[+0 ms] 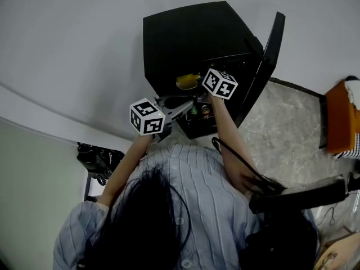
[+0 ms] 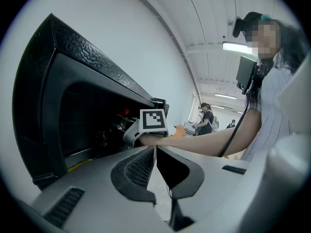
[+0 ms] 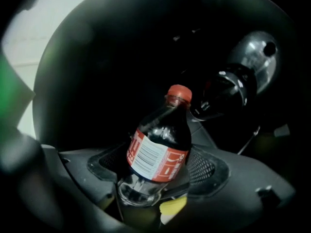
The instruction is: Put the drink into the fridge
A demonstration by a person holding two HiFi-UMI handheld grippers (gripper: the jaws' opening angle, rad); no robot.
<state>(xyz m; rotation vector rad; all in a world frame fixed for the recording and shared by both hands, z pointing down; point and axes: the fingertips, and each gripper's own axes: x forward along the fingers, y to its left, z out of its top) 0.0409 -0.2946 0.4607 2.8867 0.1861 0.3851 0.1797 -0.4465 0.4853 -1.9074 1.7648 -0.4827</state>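
The drink is a small cola bottle (image 3: 160,152) with a red cap and red label. It leans to the right between the jaws of my right gripper (image 3: 158,153), inside the dark fridge. The jaws stand wide and I see no pad pressing on it. From the head view the black mini fridge (image 1: 197,38) stands against the wall with its door (image 1: 265,66) swung open. The right gripper's marker cube (image 1: 219,83) is at the fridge opening. My left gripper (image 1: 185,107) is just outside the opening, shut and empty, its pads (image 2: 141,166) meeting along a thin seam.
A second dark bottle (image 3: 226,93) lies deeper in the fridge, close behind the cola's cap. Something yellow (image 1: 187,81) sits on an upper shelf. An orange seat (image 1: 342,117) stands at the right on the marbled floor. Black gear (image 1: 95,159) lies at the left.
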